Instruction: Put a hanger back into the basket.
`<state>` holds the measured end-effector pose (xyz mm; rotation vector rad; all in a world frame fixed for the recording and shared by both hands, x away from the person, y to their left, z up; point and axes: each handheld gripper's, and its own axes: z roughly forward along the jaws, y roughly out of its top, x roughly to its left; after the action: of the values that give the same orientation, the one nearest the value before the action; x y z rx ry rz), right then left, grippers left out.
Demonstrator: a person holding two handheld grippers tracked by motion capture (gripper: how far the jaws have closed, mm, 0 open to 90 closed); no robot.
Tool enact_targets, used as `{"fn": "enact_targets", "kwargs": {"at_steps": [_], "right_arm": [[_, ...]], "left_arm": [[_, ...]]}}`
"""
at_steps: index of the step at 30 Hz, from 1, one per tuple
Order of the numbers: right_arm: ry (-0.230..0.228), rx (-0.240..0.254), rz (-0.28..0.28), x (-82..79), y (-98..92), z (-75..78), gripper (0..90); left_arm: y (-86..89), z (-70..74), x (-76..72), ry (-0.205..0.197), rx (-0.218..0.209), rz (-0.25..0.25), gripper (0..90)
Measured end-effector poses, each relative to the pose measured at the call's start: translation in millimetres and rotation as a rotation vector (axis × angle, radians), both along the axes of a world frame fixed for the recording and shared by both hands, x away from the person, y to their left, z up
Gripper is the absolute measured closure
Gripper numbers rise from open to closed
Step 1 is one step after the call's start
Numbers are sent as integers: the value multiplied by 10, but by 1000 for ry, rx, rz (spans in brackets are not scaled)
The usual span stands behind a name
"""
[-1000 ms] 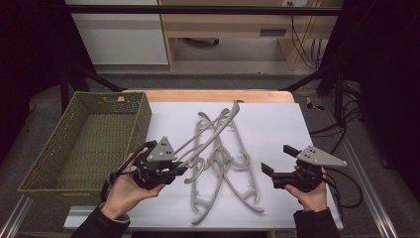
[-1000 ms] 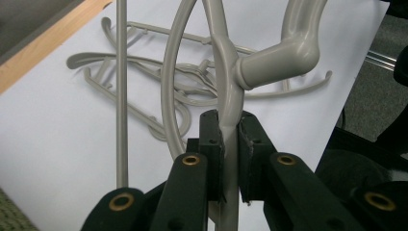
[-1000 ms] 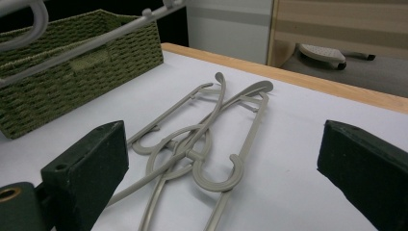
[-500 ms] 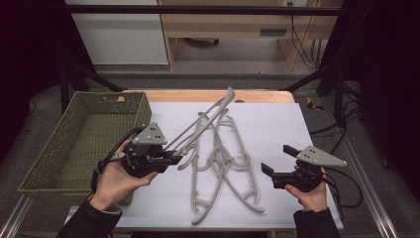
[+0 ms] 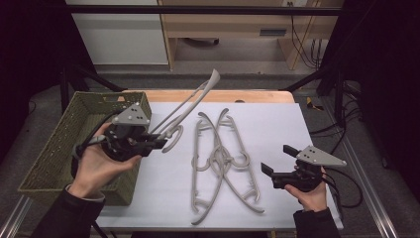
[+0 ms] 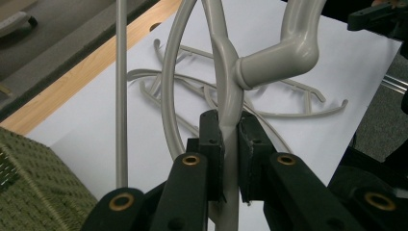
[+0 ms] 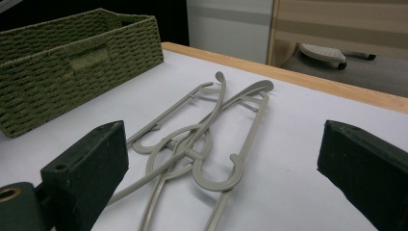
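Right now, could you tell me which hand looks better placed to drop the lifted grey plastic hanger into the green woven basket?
Left. The left gripper has its jaws shut on the grey plastic hanger, raised beside the green woven basket. The right gripper rests open on the table's far side, holding nothing.

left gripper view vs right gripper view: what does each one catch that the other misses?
Left gripper view alone: the left tongs shut on a grey hanger near its hook, lifted clear of the white table cover.

Right gripper view alone: the right tongs wide open with nothing between the pads, and the cabinet front beyond the table.

Both: the hangers left on the cover, the green woven basket and the table's wooden edge.
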<state>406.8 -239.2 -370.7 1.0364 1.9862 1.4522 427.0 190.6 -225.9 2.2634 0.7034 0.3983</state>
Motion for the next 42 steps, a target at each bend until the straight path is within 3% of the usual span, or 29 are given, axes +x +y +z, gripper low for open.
{"fn": "enact_targets", "kwargs": {"at_steps": [9,25,36,42], "right_arm": [[-2,-1,0,4,4,-3,41],[5,-7,0,12,19,-15,41],[7,-10,0,19,31,-24,41],[10,-17,2,27,46,-35,41]], "left_arm": [[314,104,183,-11,-8,44,822],[855,19,457,-15,40,106,822],[1250,-174,552,7,77,155,821],[1451,-329,537,26,72,181,821]]}}
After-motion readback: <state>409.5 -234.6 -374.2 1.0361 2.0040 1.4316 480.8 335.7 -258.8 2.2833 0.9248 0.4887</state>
